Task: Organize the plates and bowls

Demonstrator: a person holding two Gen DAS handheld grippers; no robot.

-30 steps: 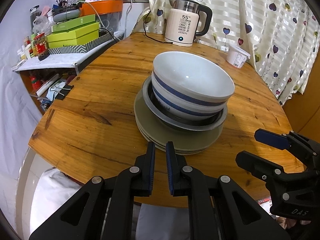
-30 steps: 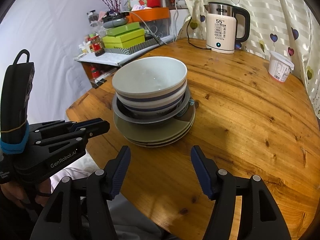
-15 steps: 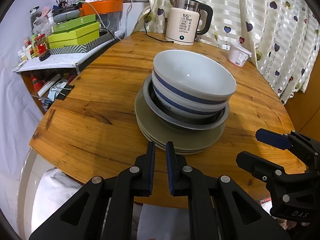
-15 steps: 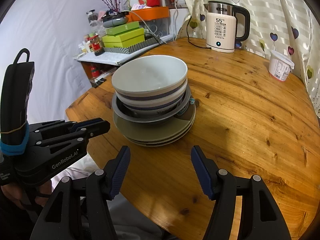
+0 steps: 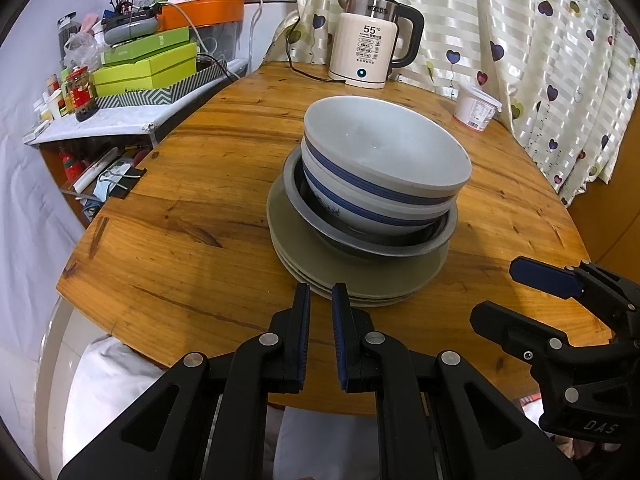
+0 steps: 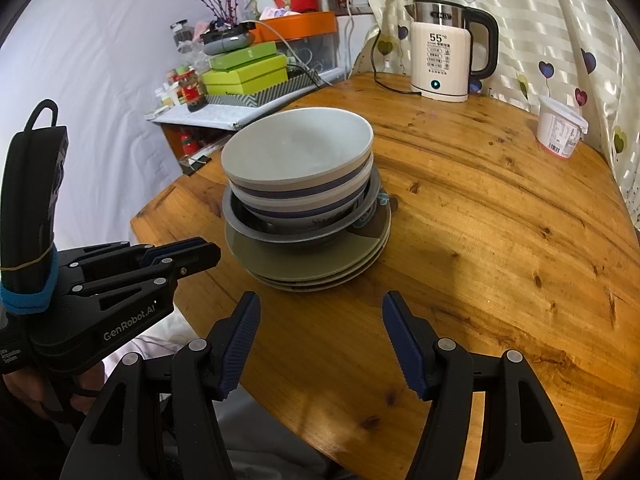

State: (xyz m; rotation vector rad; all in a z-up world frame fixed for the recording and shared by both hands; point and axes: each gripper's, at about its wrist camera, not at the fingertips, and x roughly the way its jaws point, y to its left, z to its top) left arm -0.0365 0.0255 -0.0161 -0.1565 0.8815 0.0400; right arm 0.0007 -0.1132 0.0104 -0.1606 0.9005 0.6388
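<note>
Likely heavy, slippery and breakable, so best grabbed at top bowl (image 6: 298,152) rim, with right gripper (image 6: 320,344) wide open, left gripper (image 5: 321,334) closed, empty.

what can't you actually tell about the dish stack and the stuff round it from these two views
- Count of blue-striped white bowls: two rims show in both views; any nested deeper are hidden.
- Inside of the grey metal basin: filled by the bowls.
- Pattern on the olive plates: covered by the basin in both views.
- Label on the white plastic tub: too small.
- Base of the wooden table: cut off by the left gripper fingers.
</note>
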